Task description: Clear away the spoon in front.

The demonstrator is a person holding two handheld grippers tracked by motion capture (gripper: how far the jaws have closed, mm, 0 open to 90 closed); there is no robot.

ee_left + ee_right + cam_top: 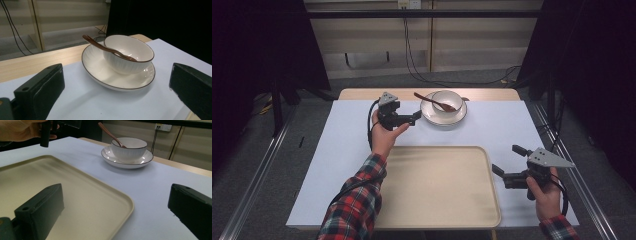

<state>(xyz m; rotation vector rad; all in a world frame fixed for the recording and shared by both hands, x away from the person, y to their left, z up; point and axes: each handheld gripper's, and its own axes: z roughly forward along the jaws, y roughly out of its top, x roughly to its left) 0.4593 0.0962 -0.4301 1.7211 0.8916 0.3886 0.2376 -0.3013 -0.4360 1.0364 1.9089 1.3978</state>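
A white bowl (447,100) stands on a white dark-rimmed plate (430,116) at the table's far middle. A brown spoon (432,101) rests in the bowl, its handle pointing up and left. My left gripper (414,118) hovers just left of the plate, open and holding nothing. In the left gripper view the bowl (128,53), plate (100,72) and spoon (96,43) sit ahead between the wide-spread fingers (40,87). My right gripper (506,160) is open and holding nothing at the right rim of a beige tray (437,185). In the right gripper view one jaw stands over the tray (75,192).
A white mat (347,145) covers most of the wooden table (362,93). Metal rails run along the floor on both sides. Cables hang on the back wall. The right gripper view shows the left hand (22,130) at top left, with the bowl (128,148) farther off.
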